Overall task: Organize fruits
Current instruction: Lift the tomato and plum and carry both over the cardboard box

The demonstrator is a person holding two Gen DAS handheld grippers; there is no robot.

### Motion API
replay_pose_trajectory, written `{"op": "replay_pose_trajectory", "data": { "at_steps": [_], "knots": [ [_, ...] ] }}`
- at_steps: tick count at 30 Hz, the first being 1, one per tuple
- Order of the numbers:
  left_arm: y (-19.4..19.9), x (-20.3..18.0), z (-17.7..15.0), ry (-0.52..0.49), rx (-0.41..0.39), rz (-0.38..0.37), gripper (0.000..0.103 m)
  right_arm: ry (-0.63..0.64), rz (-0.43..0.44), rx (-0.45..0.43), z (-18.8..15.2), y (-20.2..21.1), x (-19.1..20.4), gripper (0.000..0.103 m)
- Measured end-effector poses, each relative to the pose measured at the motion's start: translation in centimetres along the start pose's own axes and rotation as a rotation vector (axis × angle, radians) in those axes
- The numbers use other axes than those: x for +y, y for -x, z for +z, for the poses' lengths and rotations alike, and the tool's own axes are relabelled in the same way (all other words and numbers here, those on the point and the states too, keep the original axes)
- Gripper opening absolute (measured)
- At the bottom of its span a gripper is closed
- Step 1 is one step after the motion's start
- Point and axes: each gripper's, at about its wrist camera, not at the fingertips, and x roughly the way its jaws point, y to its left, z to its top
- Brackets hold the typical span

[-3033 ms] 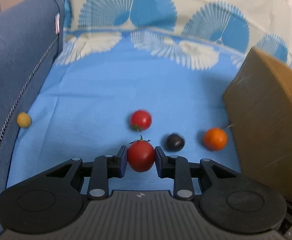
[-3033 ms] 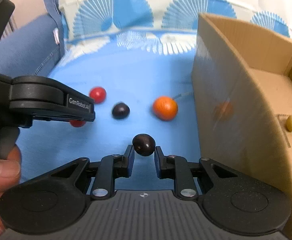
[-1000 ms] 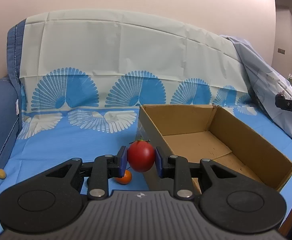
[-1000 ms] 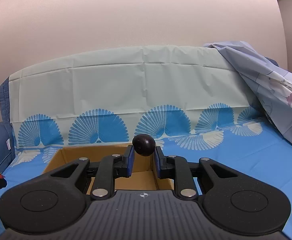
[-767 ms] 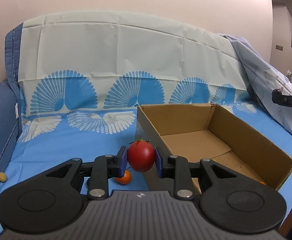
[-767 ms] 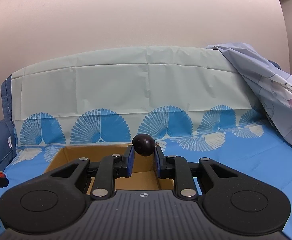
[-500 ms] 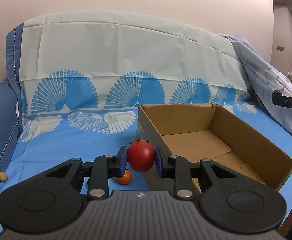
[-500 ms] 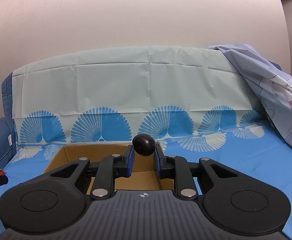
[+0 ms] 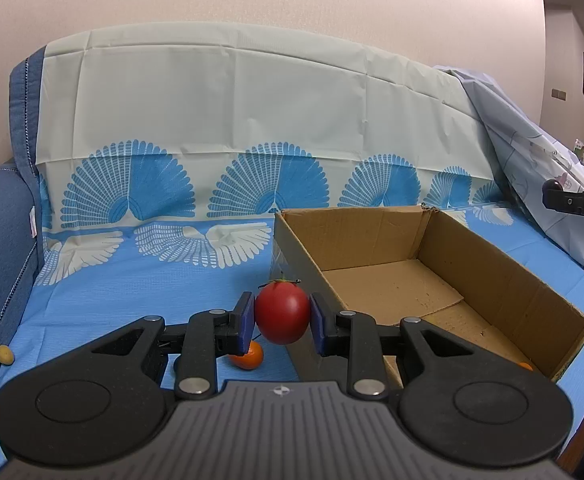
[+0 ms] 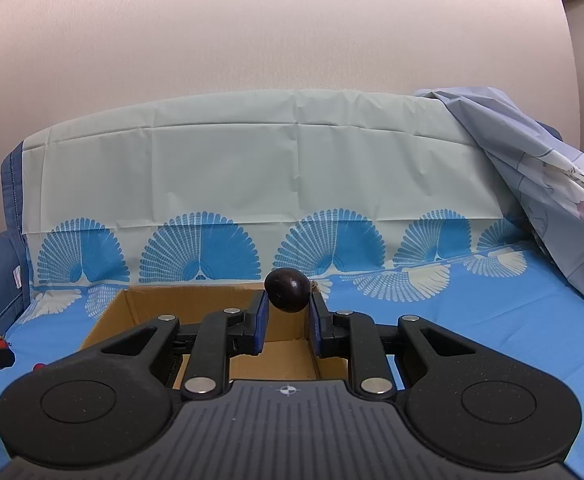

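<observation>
Two grippers show, one cardboard box, and five pieces of fruit in all: one red tomato, one dark plum, two orange fruits and one small yellow fruit.

The left gripper is nearly closed, its blue pads pressed against both sides of the tomato and holding it clear of the blue cloth. The tomato is round, glossy and bright red, with a thin green stalk on top. Just below and left of the fingertips an orange fruit lies on the cloth, touching nothing else visible. The box stands open directly ahead and to the right, its near corner just behind the tomato. A sliver of the second orange fruit peeks inside its near right corner. The yellow fruit lies far left, against the sofa arm.

The right gripper is fully closed on the plum, gripping its lower half; the fruit is smooth, egg-shaped and almost black. The box lies ahead, below it.
</observation>
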Motion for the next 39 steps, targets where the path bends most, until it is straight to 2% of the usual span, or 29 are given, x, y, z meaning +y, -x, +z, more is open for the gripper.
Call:
{"op": "replay_pose_trajectory", "data": {
  "at_steps": [39],
  "knots": [
    [-0.21, -0.41, 0.07, -0.014, 0.0, -0.002, 0.032, 0.012, 0.0, 0.004, -0.14, -0.12, 0.31, 0.023]
  ]
}}
